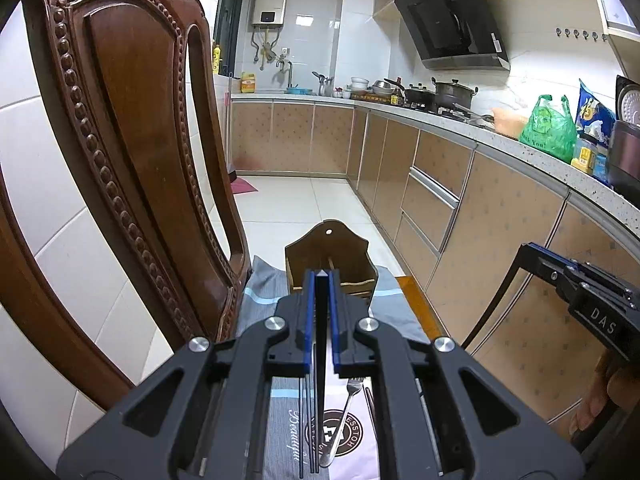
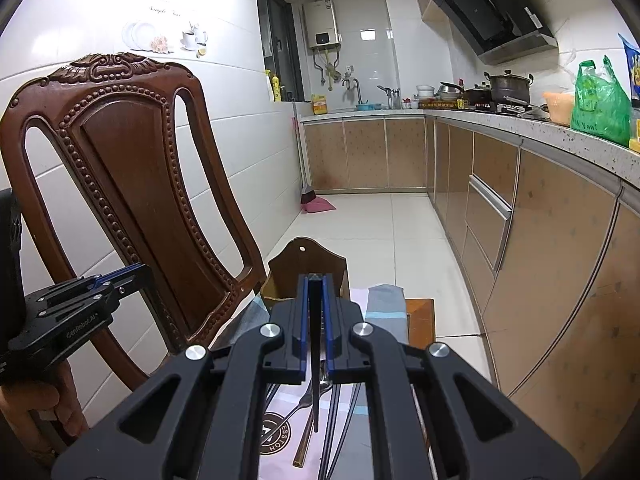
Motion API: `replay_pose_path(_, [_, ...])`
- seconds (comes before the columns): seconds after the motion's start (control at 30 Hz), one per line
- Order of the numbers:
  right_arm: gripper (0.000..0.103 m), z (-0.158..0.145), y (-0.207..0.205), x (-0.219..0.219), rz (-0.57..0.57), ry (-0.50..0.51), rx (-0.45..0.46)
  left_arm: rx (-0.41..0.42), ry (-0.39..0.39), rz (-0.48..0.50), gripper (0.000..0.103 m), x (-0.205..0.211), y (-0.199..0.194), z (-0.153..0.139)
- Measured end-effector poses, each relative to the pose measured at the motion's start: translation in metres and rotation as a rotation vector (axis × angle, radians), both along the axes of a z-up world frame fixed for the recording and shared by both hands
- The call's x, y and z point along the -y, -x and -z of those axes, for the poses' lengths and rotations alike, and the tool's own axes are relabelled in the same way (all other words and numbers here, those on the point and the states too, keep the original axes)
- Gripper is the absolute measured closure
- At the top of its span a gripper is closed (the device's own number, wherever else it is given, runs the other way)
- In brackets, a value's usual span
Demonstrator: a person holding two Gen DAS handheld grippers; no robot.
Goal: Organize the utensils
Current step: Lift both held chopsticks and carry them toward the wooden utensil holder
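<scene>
While both grippers hover above the cloth, the left gripper (image 1: pixel 320 276) and right gripper (image 2: pixel 316 280) have fingers pressed together, holding nothing. Silver metal fork (image 1: pixel 344 412) and black chopsticks (image 1: pixel 308 420) lie below, near the brown wooden utensil holder (image 1: pixel 328 248).

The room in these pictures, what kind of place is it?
Most likely a home kitchen: a range hood hangs over pots on the stove, a sink tap stands at the far counter, and a water heater is on the wall.

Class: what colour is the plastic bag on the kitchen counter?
Green plastic bag, clearest in the right wrist view.
</scene>
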State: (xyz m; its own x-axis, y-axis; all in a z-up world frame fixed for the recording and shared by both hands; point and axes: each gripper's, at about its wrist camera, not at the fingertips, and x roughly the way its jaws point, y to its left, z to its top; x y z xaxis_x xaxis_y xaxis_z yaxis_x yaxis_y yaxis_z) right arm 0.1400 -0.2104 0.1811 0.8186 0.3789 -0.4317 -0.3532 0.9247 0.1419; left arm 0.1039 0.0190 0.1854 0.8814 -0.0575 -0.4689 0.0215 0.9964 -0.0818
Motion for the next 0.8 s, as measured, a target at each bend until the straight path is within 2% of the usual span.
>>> replay_pose_path(0.8, [0.096,0.0057,-0.0074,0.0047,0.033,0.001,-0.01,-0.02,-0.002,0.01,0.097,0.0037,-0.0086,0.007])
